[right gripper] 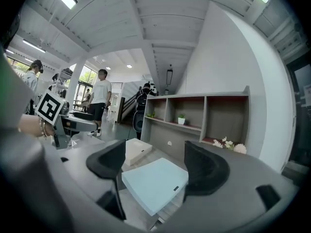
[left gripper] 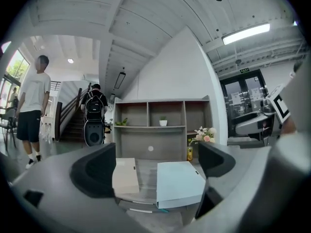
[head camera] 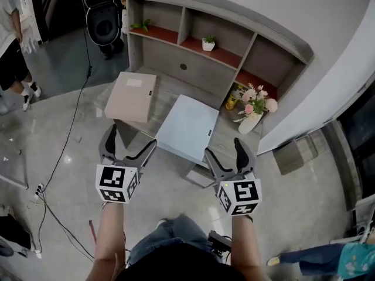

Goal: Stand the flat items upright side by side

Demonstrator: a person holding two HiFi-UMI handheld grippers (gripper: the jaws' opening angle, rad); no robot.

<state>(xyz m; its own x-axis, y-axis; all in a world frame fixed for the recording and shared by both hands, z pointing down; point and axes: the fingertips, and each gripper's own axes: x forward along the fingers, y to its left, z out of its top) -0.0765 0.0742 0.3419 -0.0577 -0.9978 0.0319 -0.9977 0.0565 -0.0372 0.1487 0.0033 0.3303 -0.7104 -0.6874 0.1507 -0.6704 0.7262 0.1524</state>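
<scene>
- Your left gripper [head camera: 130,140] is empty, its jaws spread wide, hovering short of the desk [head camera: 167,85]
- The beige box [head camera: 131,96] lies flat on the desk at that gripper's 12 o'clock, untouched
- The pale blue box [head camera: 187,127] lies flat just beside it, at the beige box's 4 o'clock
- Your right gripper [head camera: 225,151] is wide open too, holding nothing, with the blue box at its 11 o'clock
- Nothing stands upright yet, so I'd judge the whole job is left: both boxes to raise and set side by side

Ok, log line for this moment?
phase: pre-grasp | left gripper: open, empty | right gripper: open, empty | beige box, blue box: flat on desk
</scene>
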